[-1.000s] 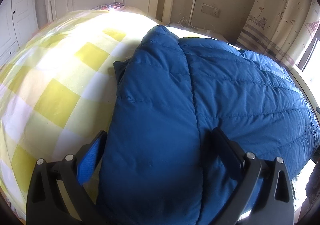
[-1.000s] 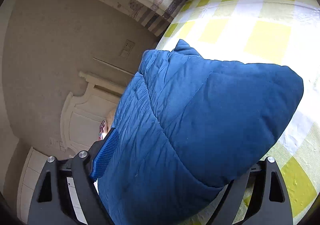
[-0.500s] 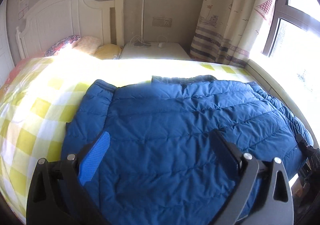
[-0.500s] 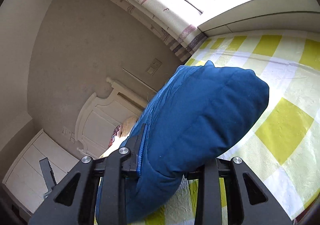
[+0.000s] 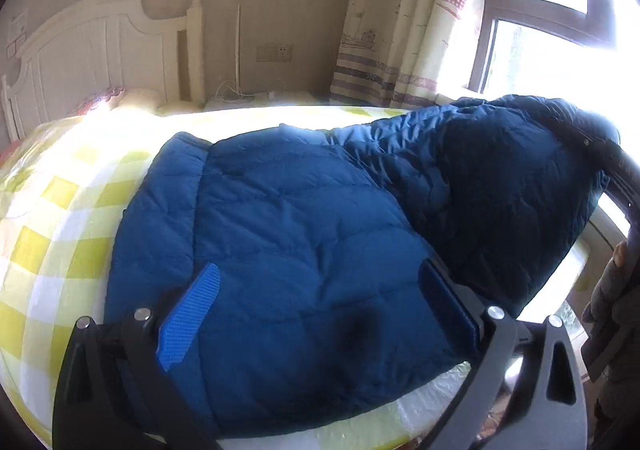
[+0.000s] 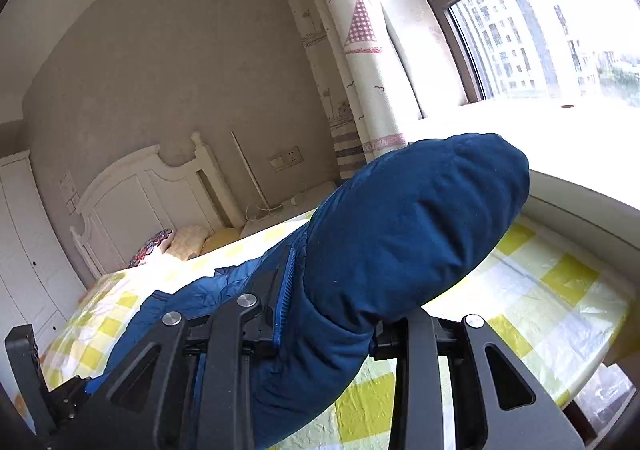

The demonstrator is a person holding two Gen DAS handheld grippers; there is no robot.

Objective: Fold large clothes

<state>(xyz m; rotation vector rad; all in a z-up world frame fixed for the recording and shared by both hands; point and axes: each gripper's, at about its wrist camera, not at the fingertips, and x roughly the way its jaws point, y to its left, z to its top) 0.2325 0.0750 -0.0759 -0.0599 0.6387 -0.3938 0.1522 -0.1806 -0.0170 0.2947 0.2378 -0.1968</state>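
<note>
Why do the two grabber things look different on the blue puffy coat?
The left gripper has its fingers wide apart over the flat part of the jacket; the right gripper pinches a thick fold. The left grips nothing; the right lifts its fold off the bed. Both have blue pads.

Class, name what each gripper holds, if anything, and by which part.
Right gripper: shut on the blue jacket's puffy raised end. Left gripper: open, holding nothing.

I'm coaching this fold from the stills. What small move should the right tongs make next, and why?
Probably carry the lifted end leftward over the body. The right tongs are clamped on the blue jacket, its end raised off the bed, while the left tongs hang open over the flat part.
</note>
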